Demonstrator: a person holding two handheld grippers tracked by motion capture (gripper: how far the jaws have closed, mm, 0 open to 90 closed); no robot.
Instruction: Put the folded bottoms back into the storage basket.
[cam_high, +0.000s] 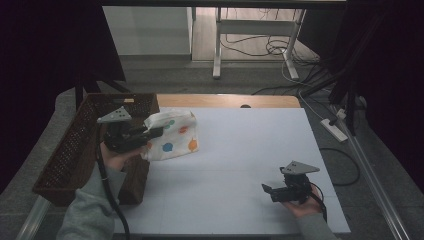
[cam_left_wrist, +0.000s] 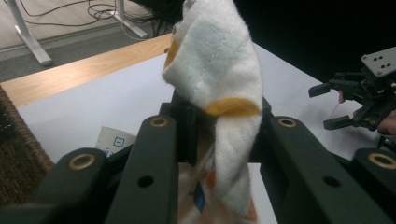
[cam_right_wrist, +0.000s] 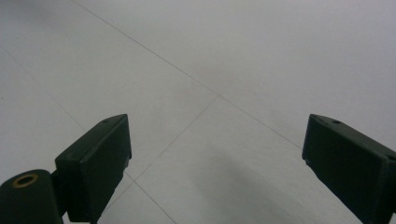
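Note:
A white cloth with blue, orange and green dots (cam_high: 172, 137) hangs folded at the table's left, just right of the basket. My left gripper (cam_high: 154, 133) is shut on its near edge and holds it off the table. In the left gripper view the cloth (cam_left_wrist: 215, 60) rises between the two black jaws of the left gripper (cam_left_wrist: 219, 123), pinched there. Low over the front right of the table my right gripper (cam_high: 268, 191) is held in a hand, open, with nothing between its jaws. The right gripper view shows the right gripper (cam_right_wrist: 217, 154) spread wide over bare white table.
A brown wicker basket (cam_high: 75, 145) stands along the table's left edge, beside my left hand. A small printed card (cam_left_wrist: 112, 140) lies on the white table (cam_high: 250, 140) near the basket. Desk legs and cables (cam_high: 270, 47) lie on the floor beyond the far edge.

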